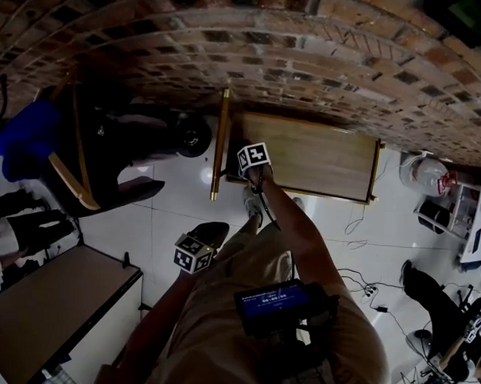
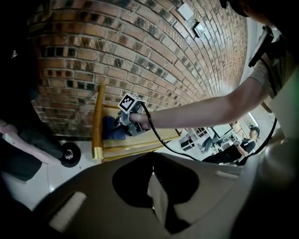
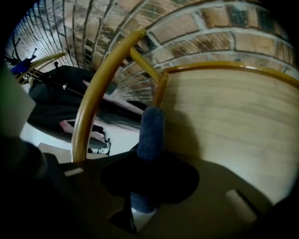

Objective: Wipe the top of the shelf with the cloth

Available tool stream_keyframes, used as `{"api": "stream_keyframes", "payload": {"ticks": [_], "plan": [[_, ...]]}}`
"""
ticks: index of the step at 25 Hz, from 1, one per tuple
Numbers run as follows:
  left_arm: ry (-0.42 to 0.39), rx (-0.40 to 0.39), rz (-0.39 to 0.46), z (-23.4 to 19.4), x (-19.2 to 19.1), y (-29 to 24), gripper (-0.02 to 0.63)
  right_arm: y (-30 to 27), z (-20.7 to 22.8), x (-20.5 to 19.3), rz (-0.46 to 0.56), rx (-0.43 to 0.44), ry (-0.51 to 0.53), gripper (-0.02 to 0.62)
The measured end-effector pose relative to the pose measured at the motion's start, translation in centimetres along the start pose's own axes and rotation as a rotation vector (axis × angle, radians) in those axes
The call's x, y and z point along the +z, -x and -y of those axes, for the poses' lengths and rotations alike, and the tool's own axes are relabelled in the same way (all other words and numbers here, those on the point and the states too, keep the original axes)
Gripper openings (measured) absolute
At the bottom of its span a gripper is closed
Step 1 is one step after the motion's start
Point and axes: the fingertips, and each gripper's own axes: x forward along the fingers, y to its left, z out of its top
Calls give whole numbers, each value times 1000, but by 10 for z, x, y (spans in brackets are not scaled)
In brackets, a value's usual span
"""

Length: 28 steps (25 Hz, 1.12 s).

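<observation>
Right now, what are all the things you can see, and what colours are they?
shelf: one, light wood top with yellow rails, against the wall.
cloth: one, dark blue, at the shelf's left end.
brick wall: one, reddish brown, behind the shelf.
floor: one, white tiles, under the shelf.
cabinet: one, brown top, lower left in the head view.
cables: several, dark, on the floor at right.
right claw: one, dark, shut on the cloth.
left claw: one, dark, shut, empty, beside the person's leg.

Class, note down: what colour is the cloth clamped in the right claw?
The soft rolled cloth is dark blue, clearest in the right gripper view.
</observation>
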Motion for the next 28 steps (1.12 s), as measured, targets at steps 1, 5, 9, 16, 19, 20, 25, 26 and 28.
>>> {"api": "stream_keyframes", "payload": {"ticks": [1,5,9,16,19,20,25,26,28], "plan": [[8,4,0,-4,-5,3,0,-7,-1,1,-8,-7,-5,97],[33,9,5,-11,-17,11,0,-21,11,0,-48,-68,-28,97],[29,-2,3,-10,-18,9,0,-19,18,1,-51,-92,-61,97],[-9,-18,-4,4,-8,-4,0,3,52,-10,-19,-134,-108,97],[-22,-21,-12,11,-5,-10,0,18,72,-17,-6,-142,-132,97],[-26,-22,-15,15,-4,-12,0,23,78,-20,-1,-143,-140,97],[-44,-33,-31,34,-4,-28,0,43,104,-34,19,-141,-175,97],[-45,-33,-32,38,-3,-32,0,47,108,-37,20,-144,-179,97],[-45,-30,-35,46,2,-38,0,55,119,-42,20,-153,-183,97]]}}
